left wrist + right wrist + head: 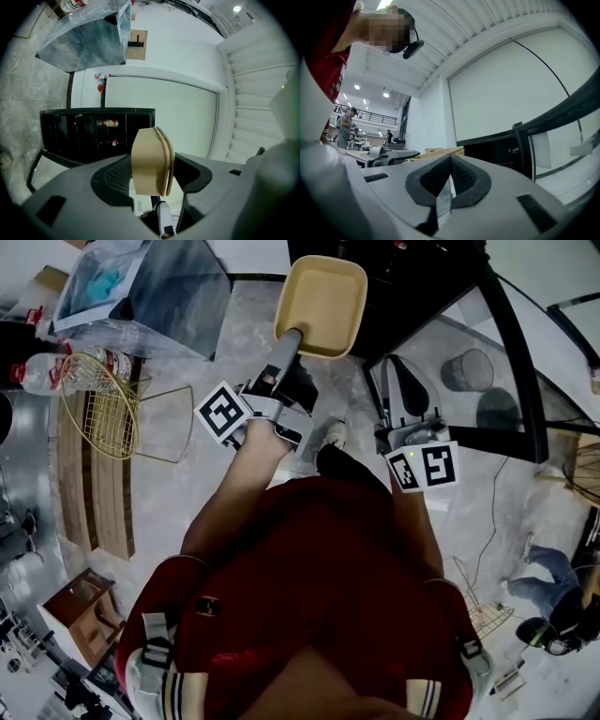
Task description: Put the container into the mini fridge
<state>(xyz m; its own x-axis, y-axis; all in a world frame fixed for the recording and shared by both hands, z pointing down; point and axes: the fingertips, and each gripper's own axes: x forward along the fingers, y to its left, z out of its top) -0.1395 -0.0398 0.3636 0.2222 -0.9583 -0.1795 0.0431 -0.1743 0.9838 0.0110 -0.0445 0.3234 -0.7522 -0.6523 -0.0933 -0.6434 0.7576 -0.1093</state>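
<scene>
Holding the container (323, 301) by one side wall, the left gripper (292, 336) sticks out in front of the person in the red shirt (319, 568). The container is a tan tub with round corners. It is up in the air, just in front of the black mini fridge (412, 287). In the left gripper view the container (151, 161) shows edge on and stands between the two grey fingers (70, 197). The dark pads (112, 176) pinch it from both sides. Behind it the mini fridge (93, 133) is open, with dark shelves and a drink with an orange label (110, 123) inside. The right gripper (398, 381) is beside the left one, a little to the right, and it holds nothing. In the right gripper view its fingers (487, 197) are pressed together, so the tips of the dark pads (461, 178) meet in the middle. The same view shows a thin strip of the tan container (440, 152) off to the left and the mini fridge (497, 145) straight ahead. The glass door (562, 136) of the fridge stands open on the right. On the floor to the person's left lies a gold wire basket (98, 404), and next to it a plastic bottle (47, 371).
</scene>
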